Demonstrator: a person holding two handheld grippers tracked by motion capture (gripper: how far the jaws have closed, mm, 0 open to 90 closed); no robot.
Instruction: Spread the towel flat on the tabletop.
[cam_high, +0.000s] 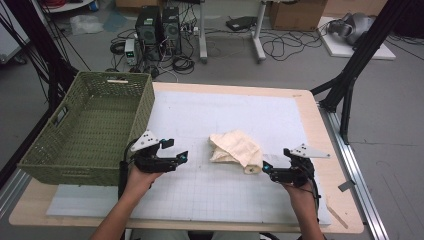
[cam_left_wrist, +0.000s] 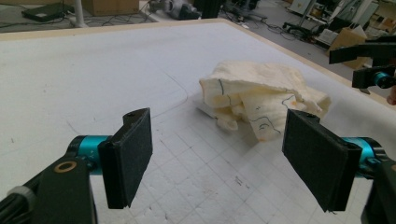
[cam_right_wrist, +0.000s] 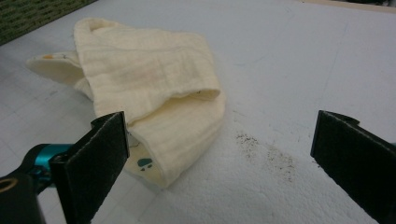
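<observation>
A crumpled cream cloth (cam_high: 236, 149) with small printed marks lies near the middle of the white mat (cam_high: 225, 110). My left gripper (cam_high: 175, 149) is open a short way to the cloth's left, jaws wide apart with nothing between them. From the left gripper view the cloth (cam_left_wrist: 261, 95) lies just ahead of the gripper (cam_left_wrist: 231, 161). My right gripper (cam_high: 276, 161) is open at the cloth's right edge. In the right gripper view the cloth (cam_right_wrist: 149, 79) lies in front of the left jaw of the gripper (cam_right_wrist: 224, 158), untouched as far as I can see.
A green woven basket (cam_high: 90, 125) stands at the table's left, its inside bare where visible. The wooden table edge (cam_high: 330, 150) runs along the right. Computers and cables (cam_high: 160, 30) lie on the floor beyond the table. Dark specks (cam_right_wrist: 266, 154) mark the mat.
</observation>
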